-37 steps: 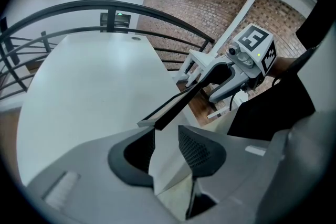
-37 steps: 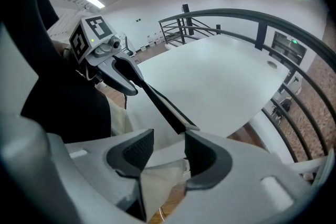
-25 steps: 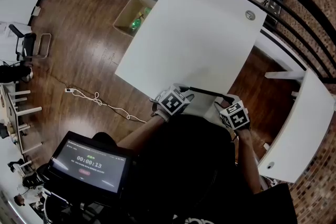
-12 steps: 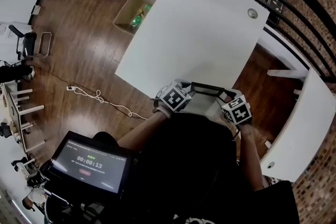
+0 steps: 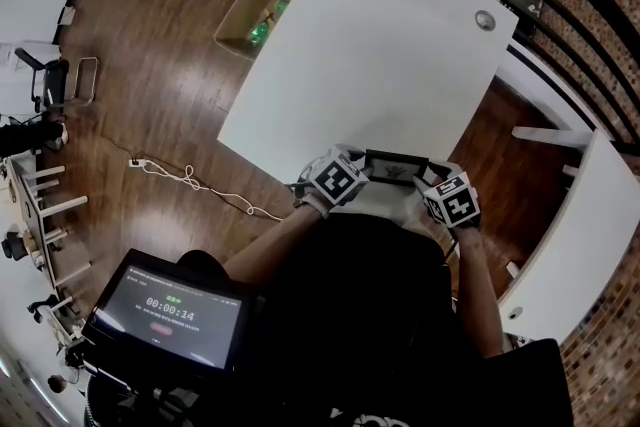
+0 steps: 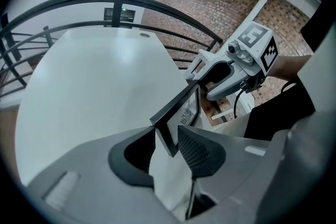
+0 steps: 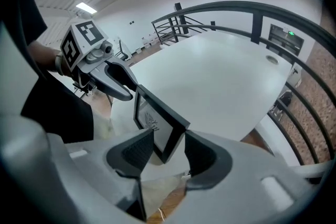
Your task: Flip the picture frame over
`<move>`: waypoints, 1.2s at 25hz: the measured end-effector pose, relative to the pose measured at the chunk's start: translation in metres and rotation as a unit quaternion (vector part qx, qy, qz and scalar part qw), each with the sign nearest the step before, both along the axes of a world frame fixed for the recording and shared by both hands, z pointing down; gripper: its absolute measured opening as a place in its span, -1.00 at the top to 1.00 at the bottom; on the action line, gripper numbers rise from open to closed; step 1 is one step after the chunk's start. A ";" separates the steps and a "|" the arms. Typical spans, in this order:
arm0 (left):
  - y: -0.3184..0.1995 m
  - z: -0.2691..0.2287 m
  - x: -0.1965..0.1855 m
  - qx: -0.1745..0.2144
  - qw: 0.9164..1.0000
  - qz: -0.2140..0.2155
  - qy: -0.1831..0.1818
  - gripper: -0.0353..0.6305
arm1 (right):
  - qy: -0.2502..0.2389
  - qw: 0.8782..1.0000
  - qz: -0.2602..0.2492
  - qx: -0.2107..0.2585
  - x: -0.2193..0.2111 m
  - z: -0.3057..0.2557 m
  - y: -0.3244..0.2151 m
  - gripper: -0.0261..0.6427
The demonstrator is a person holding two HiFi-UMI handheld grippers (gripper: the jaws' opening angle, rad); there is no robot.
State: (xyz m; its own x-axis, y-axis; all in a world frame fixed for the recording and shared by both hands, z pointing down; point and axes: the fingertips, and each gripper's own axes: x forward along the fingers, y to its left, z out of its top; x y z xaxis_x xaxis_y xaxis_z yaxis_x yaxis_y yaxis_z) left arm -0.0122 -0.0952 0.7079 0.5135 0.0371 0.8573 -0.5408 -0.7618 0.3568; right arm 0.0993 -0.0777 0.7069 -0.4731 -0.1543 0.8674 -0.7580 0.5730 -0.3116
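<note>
A black picture frame [image 5: 397,165] with a white print hangs just over the near edge of the white table [image 5: 400,45], tilted on its long edge. My left gripper [image 5: 368,167] is shut on its left end and my right gripper [image 5: 425,177] is shut on its right end. In the left gripper view the frame's corner [image 6: 181,107] sits between my left gripper's [image 6: 167,147] pads, with the right gripper [image 6: 197,77] at the far end. The right gripper view shows the printed face [image 7: 157,118] between my right gripper's [image 7: 168,152] pads, and the left gripper [image 7: 128,93] beyond.
The tabletop carries only a round grommet [image 5: 485,19] at its far right. A cardboard box [image 5: 255,20] and a white cable [image 5: 190,190] lie on the wood floor to the left. A black railing [image 5: 560,5] runs behind, a second white table [image 5: 590,225] stands right.
Both grippers have sunk a little with the frame. The frame, seen edge-on as a thin dark line before, has tipped so that its face now shows from above.
</note>
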 end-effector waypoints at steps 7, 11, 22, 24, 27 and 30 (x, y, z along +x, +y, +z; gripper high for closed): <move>0.001 0.013 0.000 -0.009 1.000 0.008 -0.017 0.47 | 0.000 1.000 -0.001 -0.014 0.002 0.015 0.000 0.42; 0.004 0.027 0.004 -0.033 0.999 0.014 -0.025 0.47 | -0.003 1.000 0.001 -0.026 0.007 0.028 -0.005 0.42; 0.003 0.049 0.008 -0.055 0.997 0.029 -0.049 0.47 | -0.006 0.998 0.003 -0.055 0.011 0.051 -0.006 0.42; 0.002 0.051 0.009 -0.052 0.997 0.033 -0.050 0.47 | -0.001 0.998 -0.003 -0.056 0.010 0.053 -0.003 0.42; 0.003 0.053 0.011 -0.056 0.996 0.039 -0.051 0.48 | 0.007 0.998 -0.011 -0.058 0.011 0.054 -0.001 0.42; 0.004 0.054 0.010 -0.057 0.996 0.041 -0.055 0.48 | 0.008 0.998 -0.013 -0.061 0.010 0.056 0.002 0.42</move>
